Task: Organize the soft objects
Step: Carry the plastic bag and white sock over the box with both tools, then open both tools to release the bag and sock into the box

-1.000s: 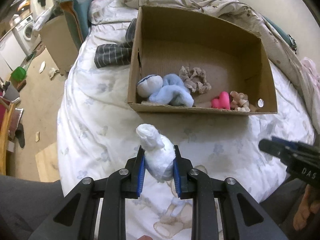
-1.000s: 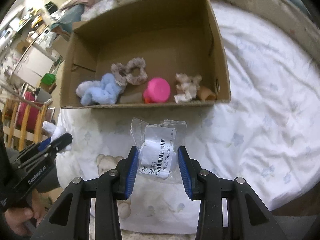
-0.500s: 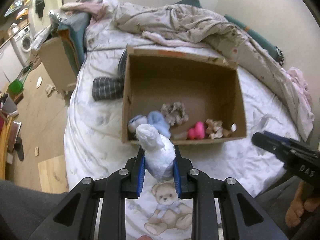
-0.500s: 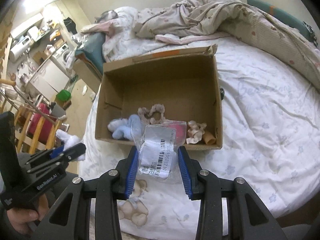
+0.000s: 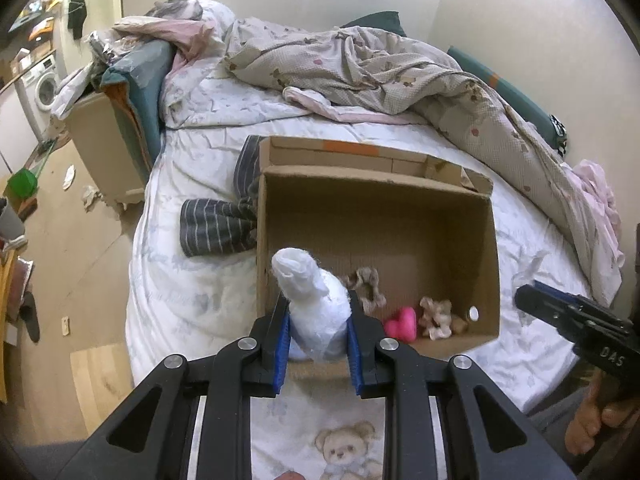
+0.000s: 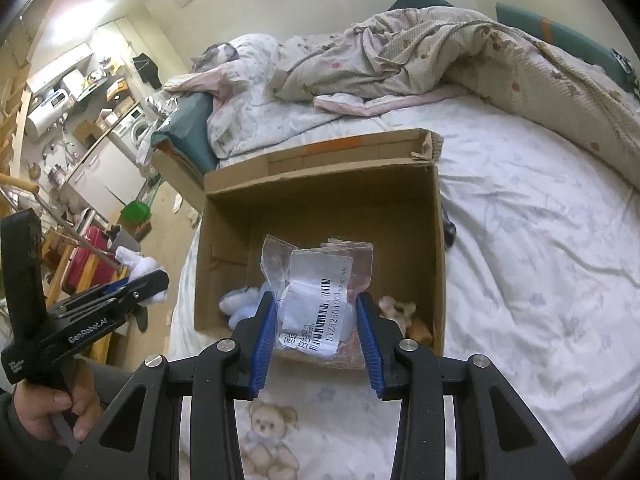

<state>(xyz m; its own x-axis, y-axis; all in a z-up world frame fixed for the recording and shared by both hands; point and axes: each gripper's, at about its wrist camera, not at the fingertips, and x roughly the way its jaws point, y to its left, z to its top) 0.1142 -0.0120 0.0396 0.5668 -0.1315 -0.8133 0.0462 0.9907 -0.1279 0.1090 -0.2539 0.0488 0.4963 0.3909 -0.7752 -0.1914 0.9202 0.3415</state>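
Cardboard box (image 5: 460,216) open on the bed, both my grippers holding soft things in front of it.
From my left wrist view, the box has tall walls and lots of bare floor at the back; a scrunchie (image 5: 366,286), a pink heart (image 5: 402,322) and a small beige toy (image 5: 438,316) lie by the near wall. My left gripper (image 5: 318,342) tilts down, jaws squeezed almost together on a white wrapped bundle (image 5: 314,300). From my right wrist view, the white sheet (image 6: 540,240) is wide and bare to the right of the box. My right gripper (image 6: 316,334) tilts down too, jaws partway closed, pinching a clear labelled bag (image 6: 316,300) over the near wall. A blue plush (image 6: 242,306) lies inside.
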